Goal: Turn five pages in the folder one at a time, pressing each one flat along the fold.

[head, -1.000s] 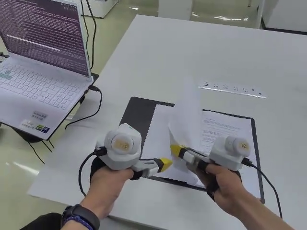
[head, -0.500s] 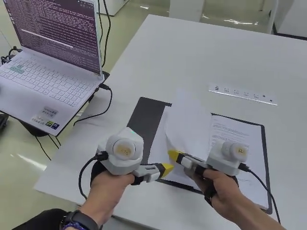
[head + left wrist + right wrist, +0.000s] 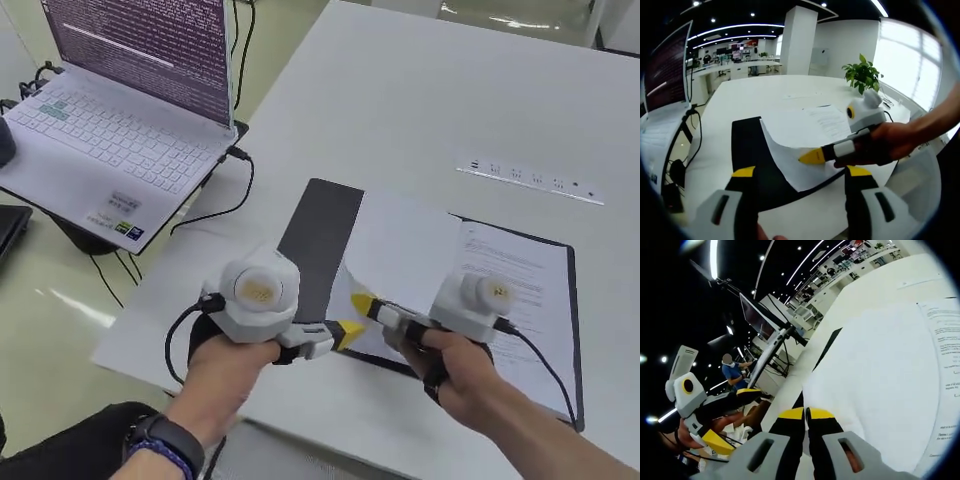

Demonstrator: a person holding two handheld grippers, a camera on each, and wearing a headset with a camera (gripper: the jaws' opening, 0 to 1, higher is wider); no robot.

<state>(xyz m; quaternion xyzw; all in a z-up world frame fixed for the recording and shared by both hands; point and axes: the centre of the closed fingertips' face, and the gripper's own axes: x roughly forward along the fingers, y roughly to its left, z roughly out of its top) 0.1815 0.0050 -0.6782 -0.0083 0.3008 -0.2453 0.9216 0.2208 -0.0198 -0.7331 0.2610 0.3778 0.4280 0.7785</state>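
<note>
An open laptop stands beside the white table, where a power strip lies.

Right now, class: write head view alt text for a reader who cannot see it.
The right gripper pinches a curling white paper page over an open black folder. The left gripper hovers open beside it. A white laptop sits upper left.

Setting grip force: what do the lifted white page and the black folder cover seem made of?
Lifted white page: thin matte paper; it curves from the right gripper. Black folder cover: probably plastic or coated board; flat, dull.
</note>
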